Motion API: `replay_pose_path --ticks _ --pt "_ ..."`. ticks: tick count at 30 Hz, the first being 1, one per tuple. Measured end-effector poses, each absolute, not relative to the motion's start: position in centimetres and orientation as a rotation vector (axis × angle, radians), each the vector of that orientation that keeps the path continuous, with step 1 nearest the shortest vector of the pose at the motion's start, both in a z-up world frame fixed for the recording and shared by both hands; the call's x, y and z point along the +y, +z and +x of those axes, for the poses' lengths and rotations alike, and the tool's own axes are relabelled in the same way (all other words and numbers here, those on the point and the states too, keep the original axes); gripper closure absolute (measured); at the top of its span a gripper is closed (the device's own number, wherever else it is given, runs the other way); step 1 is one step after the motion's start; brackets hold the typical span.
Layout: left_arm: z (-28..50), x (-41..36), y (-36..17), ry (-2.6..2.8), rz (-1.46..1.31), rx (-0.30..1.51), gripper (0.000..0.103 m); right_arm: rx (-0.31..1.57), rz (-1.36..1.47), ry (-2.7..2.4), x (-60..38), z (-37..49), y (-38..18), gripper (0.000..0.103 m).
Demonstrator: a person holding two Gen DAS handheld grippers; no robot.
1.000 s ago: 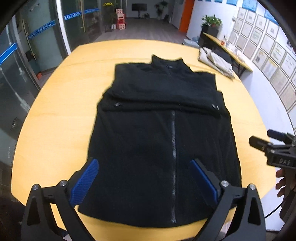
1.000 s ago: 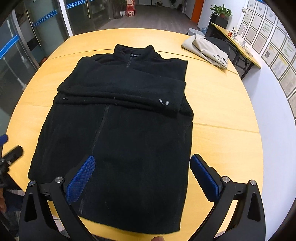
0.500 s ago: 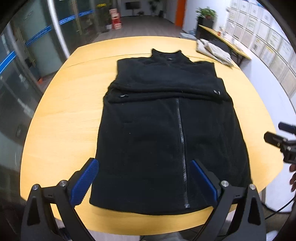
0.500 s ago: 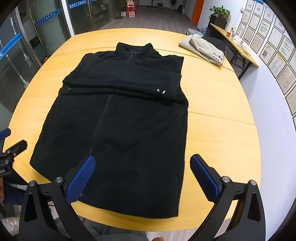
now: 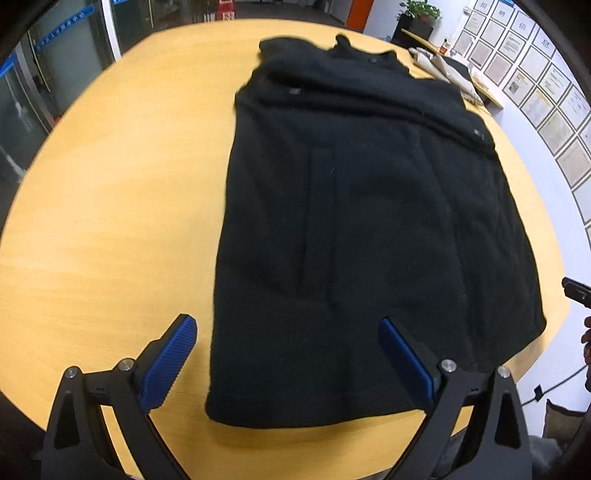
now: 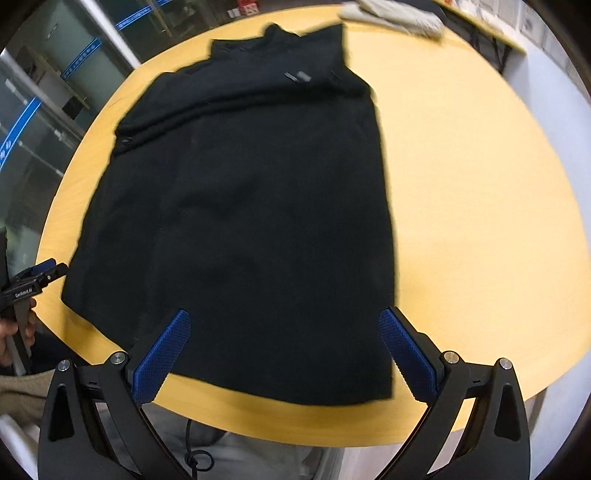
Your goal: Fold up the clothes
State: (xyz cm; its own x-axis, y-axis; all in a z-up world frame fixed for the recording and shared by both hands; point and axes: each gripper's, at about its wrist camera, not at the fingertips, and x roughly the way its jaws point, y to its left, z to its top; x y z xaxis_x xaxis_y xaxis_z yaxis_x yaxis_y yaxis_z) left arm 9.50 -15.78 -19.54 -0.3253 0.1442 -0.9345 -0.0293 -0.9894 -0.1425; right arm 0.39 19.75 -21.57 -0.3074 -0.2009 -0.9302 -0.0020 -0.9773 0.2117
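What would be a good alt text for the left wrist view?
A black jacket lies flat on a round wooden table, sleeves folded across its chest, collar at the far side. The open left tool hovers over its near hem, holding nothing.

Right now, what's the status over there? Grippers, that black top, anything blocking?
Left gripper open, right gripper open, both empty. Black zip fleece jacket flat on wooden table, sleeves folded across chest. Beige garment at far edge, not in the way.
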Motion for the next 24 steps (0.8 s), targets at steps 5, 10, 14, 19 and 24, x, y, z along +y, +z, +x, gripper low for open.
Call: replay_pose_path --ticks 5,10,14,19,24 --pt "10.5 -16.9 -21.2 2.411 -1.779 -0.248 0.003 -0.319 1.882 -2.432 23.9 2.6 -25.3 0.0" --pt "11.4 -17.1 -22.1 2.352 -1.807 -0.275 0.003 -0.278 1.844 -2.398 23.5 3.7 -26.7 0.0" --pt "11.9 -17.4 -22.3 2.327 -1.799 -0.357 0.003 -0.192 1.79 -2.379 22.4 3.6 -27.1 0.008" --pt "11.5 -17.8 -22.1 2.312 -1.759 -0.432 0.003 -0.181 1.756 -2.367 22.4 2.8 -27.5 0.01" --pt "11.4 -18.1 -22.2 2.303 -1.722 -0.446 0.027 -0.138 1.704 -2.326 21.9 2.2 -27.3 0.009"
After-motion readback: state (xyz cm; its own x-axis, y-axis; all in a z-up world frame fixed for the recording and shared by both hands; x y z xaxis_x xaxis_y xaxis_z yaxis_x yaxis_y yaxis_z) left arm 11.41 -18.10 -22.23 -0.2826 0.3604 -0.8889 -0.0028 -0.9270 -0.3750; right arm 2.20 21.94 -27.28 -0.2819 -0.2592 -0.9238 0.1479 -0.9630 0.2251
